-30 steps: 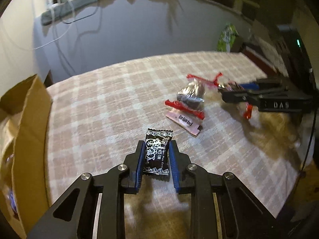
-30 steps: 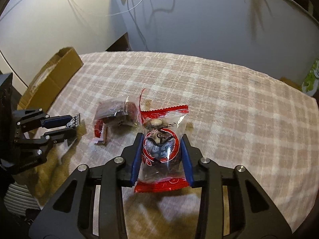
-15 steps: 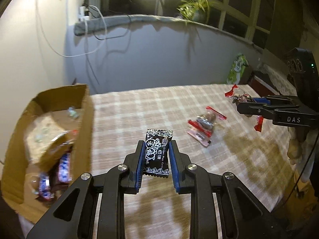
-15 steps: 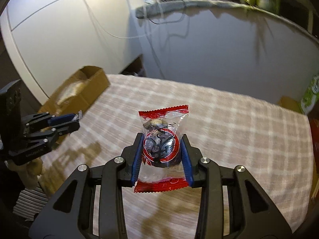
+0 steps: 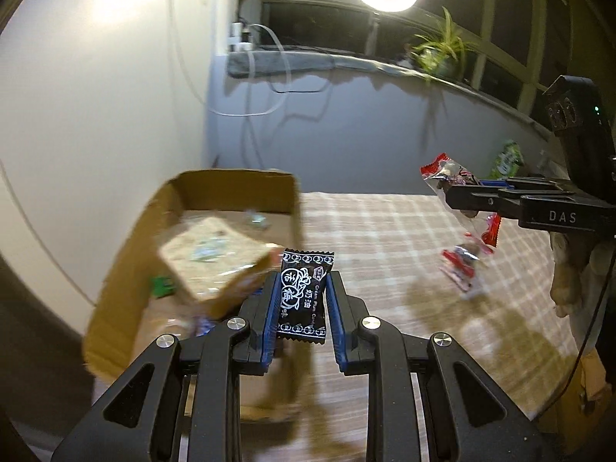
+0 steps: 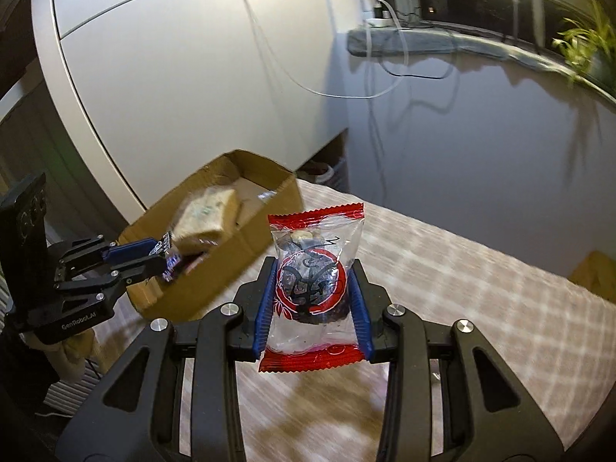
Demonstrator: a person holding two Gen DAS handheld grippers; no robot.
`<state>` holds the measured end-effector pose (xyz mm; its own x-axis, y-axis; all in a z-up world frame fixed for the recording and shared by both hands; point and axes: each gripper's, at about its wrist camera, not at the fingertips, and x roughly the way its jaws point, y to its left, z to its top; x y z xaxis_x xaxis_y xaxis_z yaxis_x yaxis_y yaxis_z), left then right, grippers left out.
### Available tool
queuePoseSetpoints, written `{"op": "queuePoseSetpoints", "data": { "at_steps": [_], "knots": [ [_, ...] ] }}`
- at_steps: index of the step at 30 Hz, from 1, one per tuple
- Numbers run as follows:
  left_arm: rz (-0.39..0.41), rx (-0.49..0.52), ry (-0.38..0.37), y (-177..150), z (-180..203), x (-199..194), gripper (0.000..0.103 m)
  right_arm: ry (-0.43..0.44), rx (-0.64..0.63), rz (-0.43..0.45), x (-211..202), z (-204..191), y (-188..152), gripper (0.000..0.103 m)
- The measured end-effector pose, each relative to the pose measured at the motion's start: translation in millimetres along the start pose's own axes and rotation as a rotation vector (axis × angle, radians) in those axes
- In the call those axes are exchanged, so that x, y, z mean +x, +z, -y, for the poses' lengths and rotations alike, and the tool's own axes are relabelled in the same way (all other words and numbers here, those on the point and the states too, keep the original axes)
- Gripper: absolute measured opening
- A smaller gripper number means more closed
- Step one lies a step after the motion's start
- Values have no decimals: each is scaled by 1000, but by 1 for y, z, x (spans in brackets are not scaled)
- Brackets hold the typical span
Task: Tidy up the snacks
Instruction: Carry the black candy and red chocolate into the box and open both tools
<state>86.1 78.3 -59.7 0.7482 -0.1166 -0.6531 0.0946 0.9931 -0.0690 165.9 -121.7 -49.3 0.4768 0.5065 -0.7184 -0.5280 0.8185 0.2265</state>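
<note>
Cardboard, plain brown and open-topped, is what both carried snacks are headed for: the box sits at the left end of the checked tablecloth, ahead and to the left of both grippers. The left gripper is the nearer one, with the box's right wall just beyond its fingertips. Its blue ribbed pads are closed almost together on a small black plum candy sachet, a flat glossy packet with white print and crimped ends, its long axis running along the fingers. A short move leftward over the wall looks enough to drop it in.

Farther off, the right gripper has its jaws shut on a clear wrapper with red crimped ends, a dark round snack bulging in the middle. This packet also stands lengthwise between the fingers and looks crinkly and slippery. From it the box lies ahead-left, with the left gripper between.

Inside the box are a pale, wrapped bread-like block and smaller blurred packets. Two more red-ended wrappers lie loose on the cloth to the right.
</note>
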Motion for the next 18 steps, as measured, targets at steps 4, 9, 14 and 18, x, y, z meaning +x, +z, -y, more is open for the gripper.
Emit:
{"op": "queuePoseSetpoints", "data": {
  "at_steps": [4,9,14,18],
  "knots": [
    [8,-32,36,-1,-23,-4,22,29,-22,-8,18,-16,14,37],
    [10,-59,68,-3,-43,-4,22,49,-64,-22,40,-38,29,37],
    [9,-74,92,-3,-57,-1,22,66,-99,-43,66,-59,44,37],
    [3,-84,99,-4,-65,2,22,76,-119,-66,86,-71,52,37]
  ]
}}
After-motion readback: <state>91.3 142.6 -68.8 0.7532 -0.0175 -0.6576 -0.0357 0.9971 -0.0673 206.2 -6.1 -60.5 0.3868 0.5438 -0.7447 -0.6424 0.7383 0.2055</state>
